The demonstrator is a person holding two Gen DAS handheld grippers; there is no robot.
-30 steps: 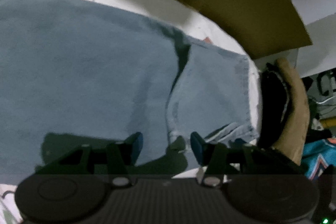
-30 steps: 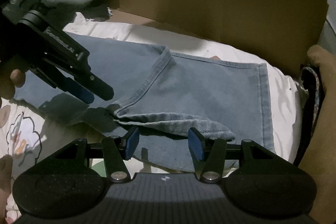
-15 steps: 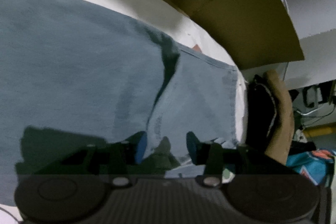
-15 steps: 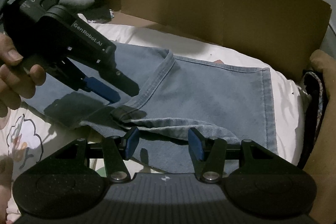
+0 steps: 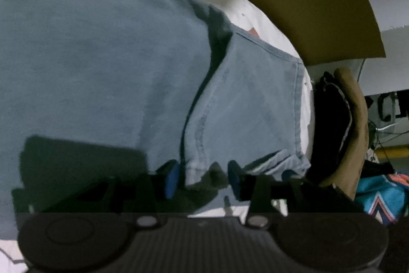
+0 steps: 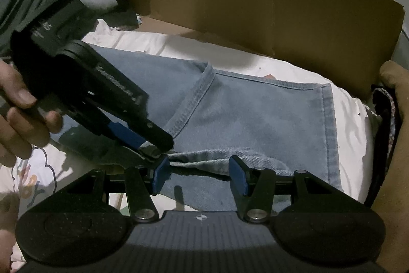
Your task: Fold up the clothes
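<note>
1. Jeans (image 6: 255,119), light blue denim, lie spread on a white printed sheet (image 6: 352,145), one leg folded over so its hem bunches at the near edge.
2. The left gripper (image 5: 203,179) has just been closing; its blue pads straddle that bunched near edge, and whether they press the cloth cannot be told.
3. The right gripper (image 6: 199,177) hovers with jaws apart over the same fold, pads clear of the denim.
4. A hand (image 6: 18,117) grips the left tool's handle.
5. A cardboard wall (image 6: 268,14) stands behind the sheet.
</note>
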